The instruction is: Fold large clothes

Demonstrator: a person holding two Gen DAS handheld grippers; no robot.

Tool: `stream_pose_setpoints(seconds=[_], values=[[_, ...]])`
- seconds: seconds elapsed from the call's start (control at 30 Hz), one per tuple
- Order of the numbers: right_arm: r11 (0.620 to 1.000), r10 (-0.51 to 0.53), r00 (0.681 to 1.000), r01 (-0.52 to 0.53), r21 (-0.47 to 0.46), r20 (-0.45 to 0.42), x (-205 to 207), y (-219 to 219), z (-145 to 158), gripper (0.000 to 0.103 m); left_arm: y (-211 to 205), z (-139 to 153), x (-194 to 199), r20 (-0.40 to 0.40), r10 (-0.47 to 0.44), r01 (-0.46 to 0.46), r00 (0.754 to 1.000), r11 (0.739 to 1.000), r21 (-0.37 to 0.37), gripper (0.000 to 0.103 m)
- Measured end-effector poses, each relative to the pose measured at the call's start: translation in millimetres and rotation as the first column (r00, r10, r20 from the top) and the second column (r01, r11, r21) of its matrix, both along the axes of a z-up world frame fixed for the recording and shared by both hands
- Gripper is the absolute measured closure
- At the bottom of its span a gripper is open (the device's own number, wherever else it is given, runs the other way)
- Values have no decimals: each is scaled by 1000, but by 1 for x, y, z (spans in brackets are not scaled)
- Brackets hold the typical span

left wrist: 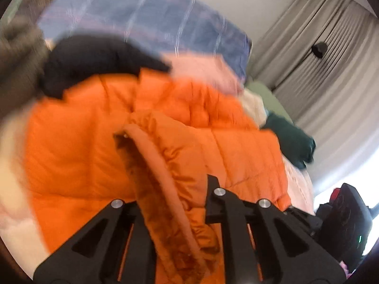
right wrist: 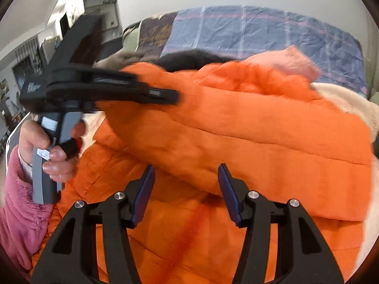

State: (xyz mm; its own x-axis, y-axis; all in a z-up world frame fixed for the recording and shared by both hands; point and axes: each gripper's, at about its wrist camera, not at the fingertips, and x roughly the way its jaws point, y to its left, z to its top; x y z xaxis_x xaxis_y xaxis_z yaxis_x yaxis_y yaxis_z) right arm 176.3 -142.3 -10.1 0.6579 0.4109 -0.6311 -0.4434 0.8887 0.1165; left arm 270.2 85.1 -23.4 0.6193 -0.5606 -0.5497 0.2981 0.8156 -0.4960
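**Orange jacket lifted by its edge over the bed**

In the right wrist view, far left, a person's hand (right wrist: 45,146) in a fuzzy pink sleeve (right wrist: 21,203) grips the grey handle of the left gripper (right wrist: 175,97). Its black fingers reach right into a raised fold of the bright orange quilted puffer jacket (right wrist: 260,142); the tips are blurred there, so how the jaws stand cannot be told from this side. The left wrist view settles it: the jaws are pinched on a bunched, hemmed edge of the jacket (left wrist: 165,165) that runs up between the fingers.

Toward the middle, the right gripper (right wrist: 186,189) hovers above the lower layer of the jacket with its blue-padded fingers (right wrist: 144,194) spread apart and nothing between them. The jacket lies across a bed, its upper part folded over the lower.

Behind it sit a dark furry garment (right wrist: 189,59), a pale pink cloth (right wrist: 291,64) and a blue checked bedsheet (right wrist: 260,30). Further right a cream blanket (right wrist: 350,101) shows past the jacket's edge. In the left wrist view a dark green garment (left wrist: 293,142) lies right of the jacket, and grey pleated curtains (left wrist: 331,59) hang beyond.
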Motion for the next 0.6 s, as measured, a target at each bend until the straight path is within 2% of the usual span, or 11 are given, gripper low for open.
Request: stream_pose_setpoints(seconds=[0.03, 0.1, 0.13, 0.17, 0.23, 0.27, 0.3, 0.4, 0.47, 0.53, 0.6], values=[[999, -38, 999, 37, 10, 14, 0, -14, 5, 47, 7, 12, -7, 51, 35, -36, 998, 999, 36, 95], [989, -149, 989, 148, 30, 21, 8, -46, 11, 47, 17, 22, -14, 94, 111, -124, 989, 982, 142, 84], [976, -216, 976, 215, 30, 12, 15, -61, 10, 47, 21, 21, -14, 94, 138, -154, 986, 969, 193, 66], [963, -271, 963, 271, 10, -1, 22, -72, 5, 47, 24, 15, -10, 81, 162, -178, 983, 949, 259, 41], [920, -385, 921, 378, -98, -63, 44, -91, -23, 47, 26, -2, 0, 76, 237, -247, 969, 879, 407, 31], [914, -401, 912, 391, -113, -89, 49, -96, -34, 47, 26, -14, 8, 68, 293, -286, 954, 816, 502, 31], [915, -401, 908, 393, -88, -122, 52, -103, -45, 47, 27, -19, 10, 57, 314, -295, 948, 795, 530, 31], [918, -396, 915, 392, -64, -81, 46, -100, -38, 46, 27, -2, -1, 91, 303, -309, 949, 828, 468, 49], [931, -365, 930, 363, -38, -39, 41, -96, -29, 46, 17, 23, -21, 184, 249, -304, 951, 859, 413, 49], [939, -344, 939, 344, -13, 8, 34, -93, -16, 46, 1, 37, -38, 244, 156, -240, 957, 900, 365, 49], [937, -349, 937, 349, -12, 16, 38, -94, -14, 43, -23, 32, -39, 236, 94, -184, 967, 900, 396, 47]])
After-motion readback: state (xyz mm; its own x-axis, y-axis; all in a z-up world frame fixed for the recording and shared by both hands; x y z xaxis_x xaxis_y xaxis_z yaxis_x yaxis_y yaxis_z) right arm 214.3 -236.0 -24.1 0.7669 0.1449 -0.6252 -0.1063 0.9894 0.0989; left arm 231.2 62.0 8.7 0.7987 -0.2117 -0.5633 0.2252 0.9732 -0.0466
